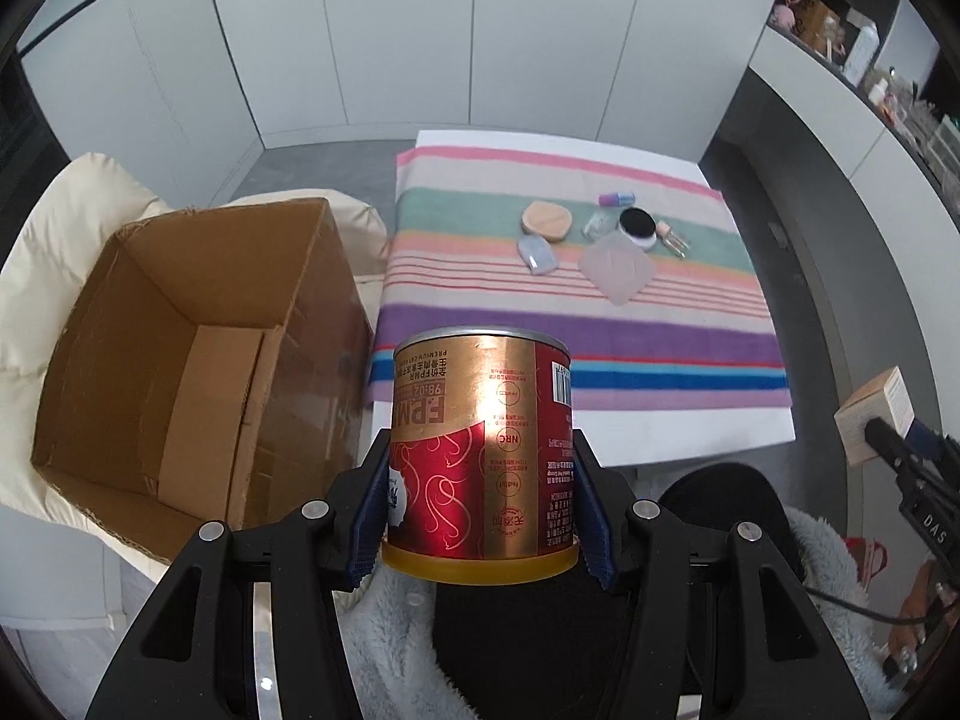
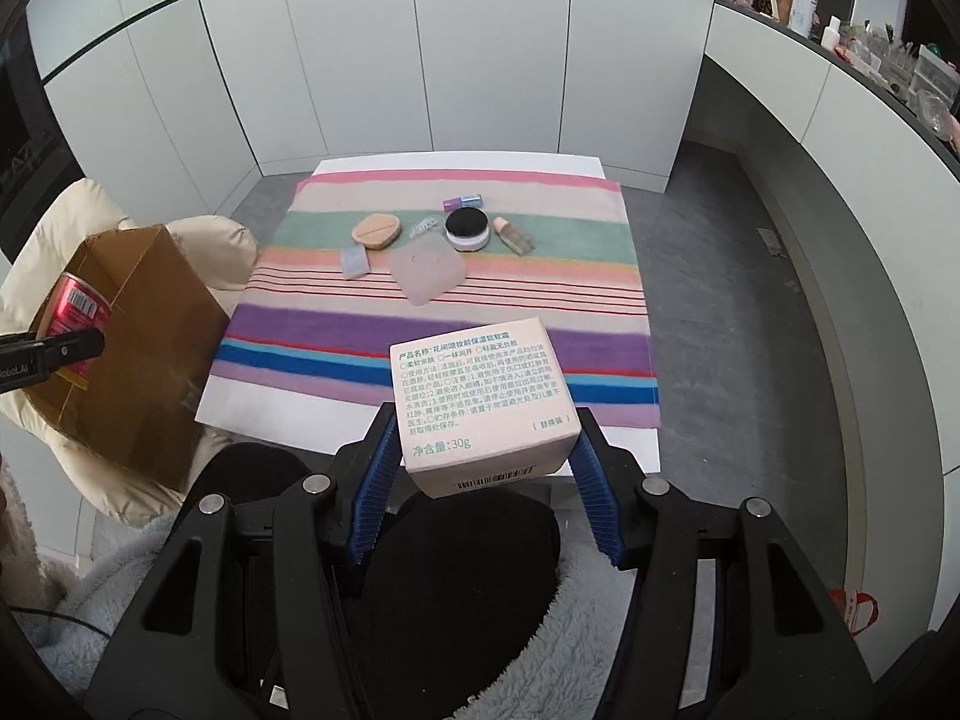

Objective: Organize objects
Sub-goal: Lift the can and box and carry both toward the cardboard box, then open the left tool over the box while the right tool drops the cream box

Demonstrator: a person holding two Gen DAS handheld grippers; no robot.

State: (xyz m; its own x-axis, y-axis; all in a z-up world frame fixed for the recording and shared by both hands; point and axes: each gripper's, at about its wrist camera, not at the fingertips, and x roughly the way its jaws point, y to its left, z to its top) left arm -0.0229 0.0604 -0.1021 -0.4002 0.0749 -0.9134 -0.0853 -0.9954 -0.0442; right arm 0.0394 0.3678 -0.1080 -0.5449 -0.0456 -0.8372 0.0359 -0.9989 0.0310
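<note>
My left gripper (image 1: 480, 450) is shut on a red and gold can (image 1: 474, 396), held upright beside the open brown cardboard box (image 1: 180, 360). The right gripper (image 2: 485, 420) is shut on a pale carton with green print (image 2: 480, 384), held in front of the table's near edge. On the striped cloth (image 2: 420, 324) lie a round tan puff (image 2: 376, 230), a black-lidded white jar (image 2: 466, 229), a frosted flat pouch (image 2: 426, 267), a small blue case (image 2: 354, 261) and little bottles (image 2: 462, 201). In the right wrist view the can (image 2: 72, 306) shows at the box's far left.
The cardboard box rests on a cream cushion (image 1: 54, 252) left of the white table (image 1: 690, 432). A person's lap in a fluffy grey robe (image 2: 570, 618) lies under both grippers. A cluttered shelf (image 1: 852, 42) runs along the right wall; white cabinet doors stand behind.
</note>
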